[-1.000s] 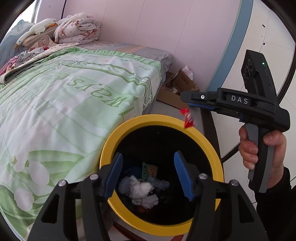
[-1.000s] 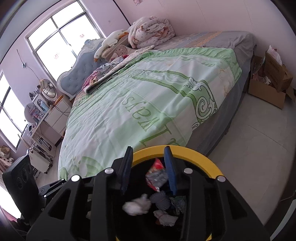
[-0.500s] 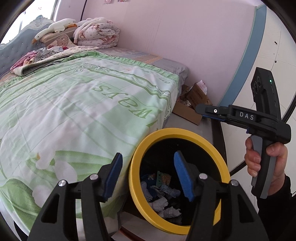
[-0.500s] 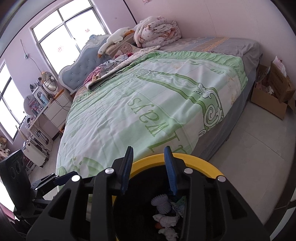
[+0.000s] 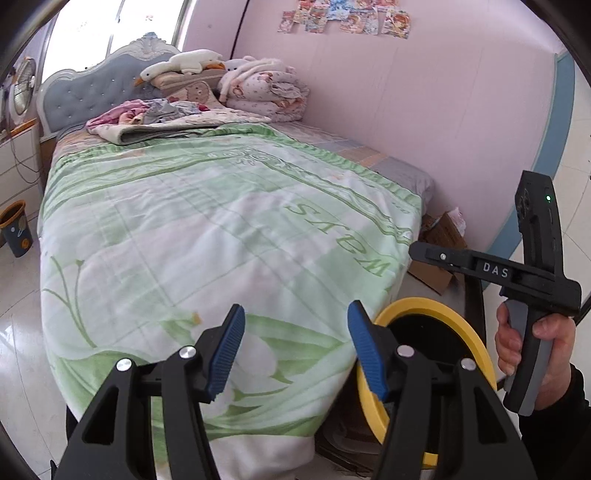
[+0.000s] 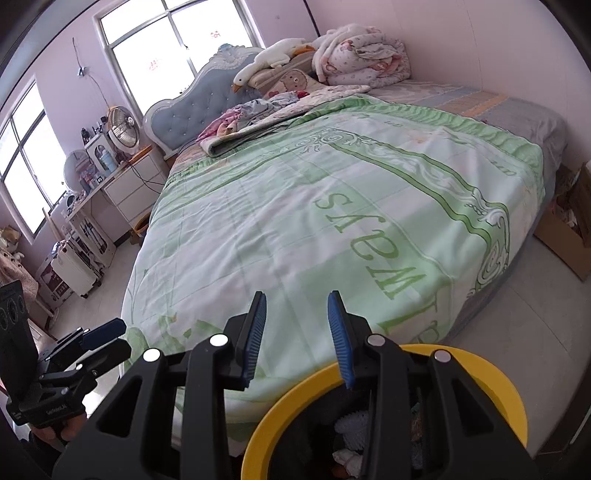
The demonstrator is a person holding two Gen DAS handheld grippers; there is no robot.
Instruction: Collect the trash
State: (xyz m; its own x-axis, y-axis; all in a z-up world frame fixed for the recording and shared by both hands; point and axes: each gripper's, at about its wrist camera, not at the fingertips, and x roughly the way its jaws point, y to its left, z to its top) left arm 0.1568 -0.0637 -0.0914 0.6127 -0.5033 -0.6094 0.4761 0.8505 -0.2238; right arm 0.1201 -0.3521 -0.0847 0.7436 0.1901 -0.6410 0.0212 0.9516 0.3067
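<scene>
Wall posters (image 5: 347,16) from left gripper (image 5: 295,347); windows (image 6: 177,40) opposite.

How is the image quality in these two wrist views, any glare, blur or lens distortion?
Left wrist view: sharp, strong fisheye bending of the bed edges, dark corners, the window blown out white. Right wrist view: also sharp, the windows overexposed, soft daylight with no hard shadows on the green blanket, and the yellow-rimmed bin curved at the frame's bottom.

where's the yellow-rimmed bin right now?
The yellow-rimmed bin stands on the floor at the foot corner of the bed, low right in both wrist views, partly behind the gripper fingers.
</scene>
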